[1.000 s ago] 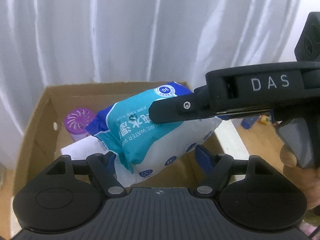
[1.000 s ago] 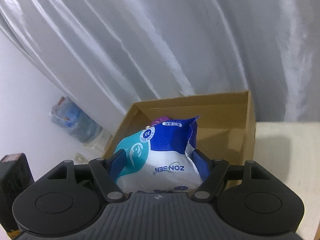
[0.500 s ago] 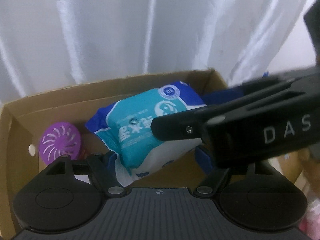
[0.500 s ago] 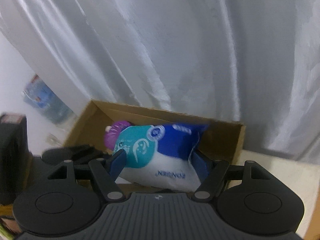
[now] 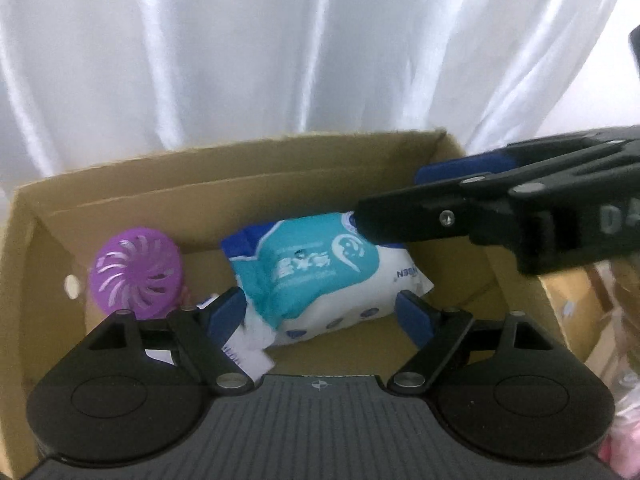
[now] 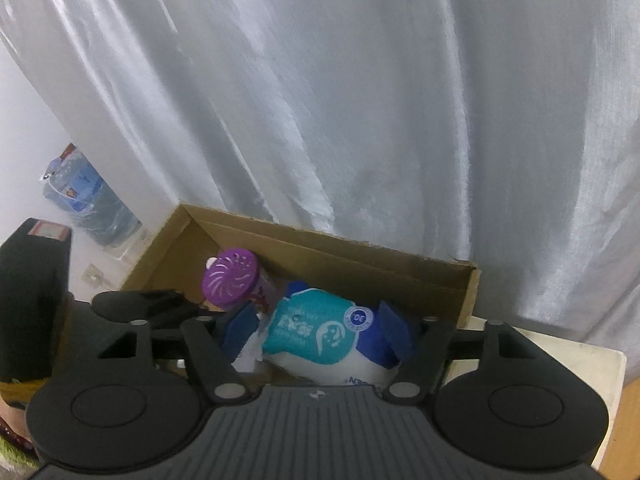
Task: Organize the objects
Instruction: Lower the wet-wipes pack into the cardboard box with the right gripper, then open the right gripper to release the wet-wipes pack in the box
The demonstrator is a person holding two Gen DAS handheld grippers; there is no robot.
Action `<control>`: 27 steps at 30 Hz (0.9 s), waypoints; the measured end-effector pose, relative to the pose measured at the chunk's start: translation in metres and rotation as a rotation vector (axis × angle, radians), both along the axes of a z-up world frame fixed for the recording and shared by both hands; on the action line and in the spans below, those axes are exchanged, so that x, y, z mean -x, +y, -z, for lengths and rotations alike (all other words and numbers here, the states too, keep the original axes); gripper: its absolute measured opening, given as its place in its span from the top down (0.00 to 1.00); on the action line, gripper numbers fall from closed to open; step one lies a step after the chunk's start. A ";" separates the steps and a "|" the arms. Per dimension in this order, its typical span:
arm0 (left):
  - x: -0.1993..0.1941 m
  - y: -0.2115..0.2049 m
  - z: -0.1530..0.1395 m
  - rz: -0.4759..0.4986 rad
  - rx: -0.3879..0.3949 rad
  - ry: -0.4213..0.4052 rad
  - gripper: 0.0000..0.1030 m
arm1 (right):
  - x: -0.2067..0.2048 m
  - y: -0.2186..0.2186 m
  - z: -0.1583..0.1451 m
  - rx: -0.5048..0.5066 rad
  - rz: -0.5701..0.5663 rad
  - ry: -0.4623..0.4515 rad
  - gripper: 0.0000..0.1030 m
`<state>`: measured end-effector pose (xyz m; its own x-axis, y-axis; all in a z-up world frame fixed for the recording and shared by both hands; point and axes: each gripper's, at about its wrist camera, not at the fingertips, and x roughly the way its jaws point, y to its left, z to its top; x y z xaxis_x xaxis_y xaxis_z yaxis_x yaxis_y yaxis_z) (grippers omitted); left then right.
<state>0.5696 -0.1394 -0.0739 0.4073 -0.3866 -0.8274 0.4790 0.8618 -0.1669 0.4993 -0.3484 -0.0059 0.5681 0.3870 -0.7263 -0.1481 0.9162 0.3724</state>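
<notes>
A teal, white and blue wet-wipes pack (image 5: 320, 272) lies inside an open cardboard box (image 5: 240, 196). It also shows in the right wrist view (image 6: 320, 336), in the same box (image 6: 360, 256). My right gripper (image 6: 318, 330) is open, its jaws apart on either side of the pack and above it; in the left wrist view it reaches in from the right (image 5: 400, 212). My left gripper (image 5: 320, 314) is open over the box's near side, holding nothing. A purple-capped air freshener (image 5: 138, 272) stands at the box's left, also seen in the right wrist view (image 6: 232, 280).
A white curtain (image 5: 280, 60) hangs behind the box. A white paper item (image 5: 250, 344) lies in the box beside the pack. A water bottle (image 6: 86, 204) stands on the floor at left. A pale tabletop (image 6: 560, 364) lies to the right of the box.
The right gripper opened and let go of the wipes pack, which now lies on the box floor. Both grippers tilted further down over the box.
</notes>
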 end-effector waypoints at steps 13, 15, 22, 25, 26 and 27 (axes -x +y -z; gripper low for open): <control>0.031 0.033 -0.017 0.015 0.001 0.056 0.36 | -0.007 0.036 0.012 -0.105 -0.083 0.128 0.44; 0.028 0.037 -0.012 0.017 0.029 0.112 0.36 | -0.012 0.044 0.018 -0.127 -0.098 0.172 0.45; 0.009 0.053 0.015 -0.068 0.066 0.240 0.36 | -0.040 0.068 0.032 -0.162 -0.120 0.246 0.46; 0.006 0.058 0.019 -0.094 0.071 0.244 0.36 | -0.053 0.074 0.042 -0.167 -0.128 0.294 0.46; 0.005 0.060 0.021 -0.098 0.079 0.248 0.36 | -0.055 0.077 0.047 -0.162 -0.129 0.317 0.46; 0.005 0.061 0.021 -0.099 0.091 0.249 0.36 | -0.055 0.080 0.052 -0.156 -0.129 0.338 0.46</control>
